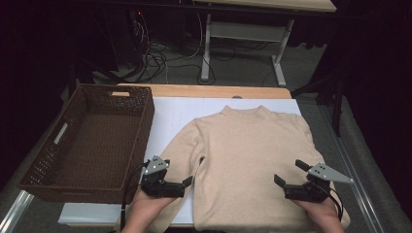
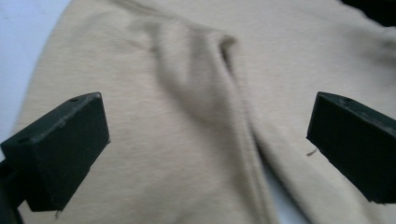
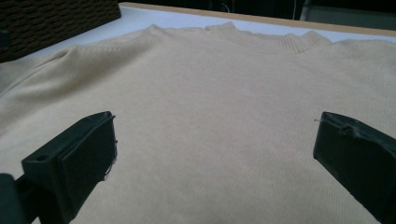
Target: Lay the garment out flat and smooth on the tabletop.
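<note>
A beige long-sleeved sweater [image 1: 248, 150] lies flat, front up, on a white sheet, with its collar toward the far edge. My left gripper [image 1: 177, 174] hovers over the sweater's left sleeve near the armpit, jaws wide apart. In the left gripper view the sleeve and side seam of the sweater [image 2: 163, 121] lie under my open left gripper [image 2: 208, 121], with nothing between the pads. My right gripper [image 1: 290, 172] stands open over the lower right of the body. The right gripper view looks along my right gripper [image 3: 215, 135] up the sweater's chest [image 3: 224, 79] to the collar.
A brown woven basket [image 1: 145, 121] stands to the left of the sweater, also seen as the basket [image 3: 56, 18] in the right gripper view. The white sheet [image 1: 170, 111] covers a wooden table [image 1: 204, 91]. Beyond it are desk legs and cables on the floor.
</note>
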### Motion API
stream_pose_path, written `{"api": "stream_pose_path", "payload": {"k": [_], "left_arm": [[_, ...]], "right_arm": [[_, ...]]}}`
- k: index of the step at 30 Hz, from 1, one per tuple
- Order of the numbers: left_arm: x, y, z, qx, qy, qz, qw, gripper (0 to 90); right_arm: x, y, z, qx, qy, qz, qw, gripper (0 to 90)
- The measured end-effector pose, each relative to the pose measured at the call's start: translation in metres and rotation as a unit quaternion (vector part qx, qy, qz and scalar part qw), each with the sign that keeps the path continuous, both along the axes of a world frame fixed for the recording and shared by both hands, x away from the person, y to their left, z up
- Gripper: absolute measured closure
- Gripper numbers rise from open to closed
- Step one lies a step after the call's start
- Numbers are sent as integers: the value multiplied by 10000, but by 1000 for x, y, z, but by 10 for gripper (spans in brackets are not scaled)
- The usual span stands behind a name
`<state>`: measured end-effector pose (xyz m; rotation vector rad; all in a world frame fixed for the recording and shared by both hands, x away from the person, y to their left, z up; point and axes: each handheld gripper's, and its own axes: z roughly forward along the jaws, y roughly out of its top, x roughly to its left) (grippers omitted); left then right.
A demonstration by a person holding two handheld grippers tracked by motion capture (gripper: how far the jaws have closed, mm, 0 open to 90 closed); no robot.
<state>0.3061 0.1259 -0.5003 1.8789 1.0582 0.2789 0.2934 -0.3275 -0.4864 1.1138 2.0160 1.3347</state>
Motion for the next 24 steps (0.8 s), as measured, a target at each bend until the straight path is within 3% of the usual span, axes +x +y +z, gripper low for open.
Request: {"api": "stream_pose_path", "payload": {"k": [5,11,13,17,22,24], "left_arm": [[7,1,-3,467,170,207,9985,0],[10,-3,-9,821,469,261,9952,0],[12,-3,-12,849,518,210,9948,0],[14,-3,-15,1089,624,286,9917,0],[17,-2,-18,1392,878,407,9855,0],[17,-2,-18,1426,892,432,9848,0]], "right_arm": [[-8,-7,0,1,-52,35,10000,0],[-13,-10,-1,-78,-77,34,9999,0],[-14,-9,-1,-124,-57,45,9999,0],[-17,-7,-1,-147,-44,55,9999,0],[-16,-4,-3,-195,-27,99,9998,0],[-16,-3,-4,-223,4,111,9997,0]]}}
